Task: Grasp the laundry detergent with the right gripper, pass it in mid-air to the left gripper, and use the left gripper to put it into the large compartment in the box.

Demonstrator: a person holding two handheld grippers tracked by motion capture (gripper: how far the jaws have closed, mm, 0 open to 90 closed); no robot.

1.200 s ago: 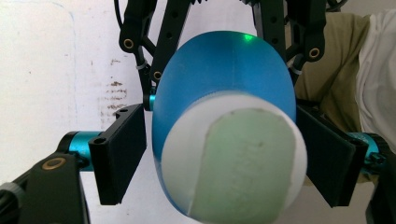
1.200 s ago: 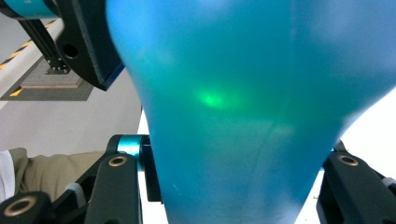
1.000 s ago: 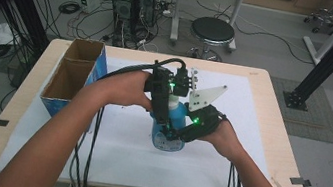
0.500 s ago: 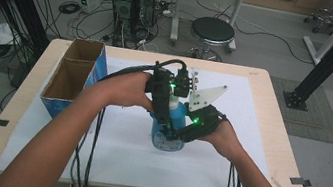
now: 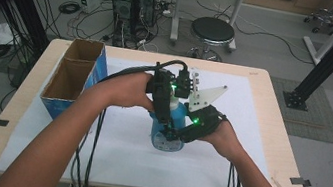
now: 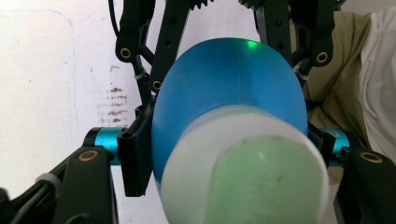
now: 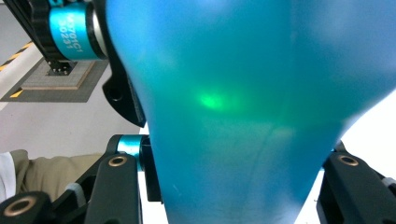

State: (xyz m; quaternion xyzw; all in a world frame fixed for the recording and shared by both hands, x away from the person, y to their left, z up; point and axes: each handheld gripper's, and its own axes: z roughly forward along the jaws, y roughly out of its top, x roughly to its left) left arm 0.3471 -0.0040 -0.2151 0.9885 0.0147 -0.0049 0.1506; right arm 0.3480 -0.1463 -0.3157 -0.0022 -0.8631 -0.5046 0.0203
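White paper covers the wooden bench (image 5: 268, 140), with a cardboard box (image 5: 76, 76) well off to the left gripper's outer side and a stool and computer towers on the floor beyond. Between the two grippers stands a blue bottle (image 5: 168, 132) with a white cap (image 6: 243, 172), upright on the paper. The left gripper (image 5: 163, 118) comes down from above and its jaws clamp the bottle's upper part, just under the cap. The right gripper (image 5: 179, 135) reaches in from the side and grasps the lower body.

The bottle looks smooth, rounded and tapering, its plastic faintly see-through and likely soft. If the cap is to be turned, the jaws could slide on that slick curve. Squeezing harder may dent the wall or push liquid out once the cap loosens. Uneven pulls could also tip it sideways.
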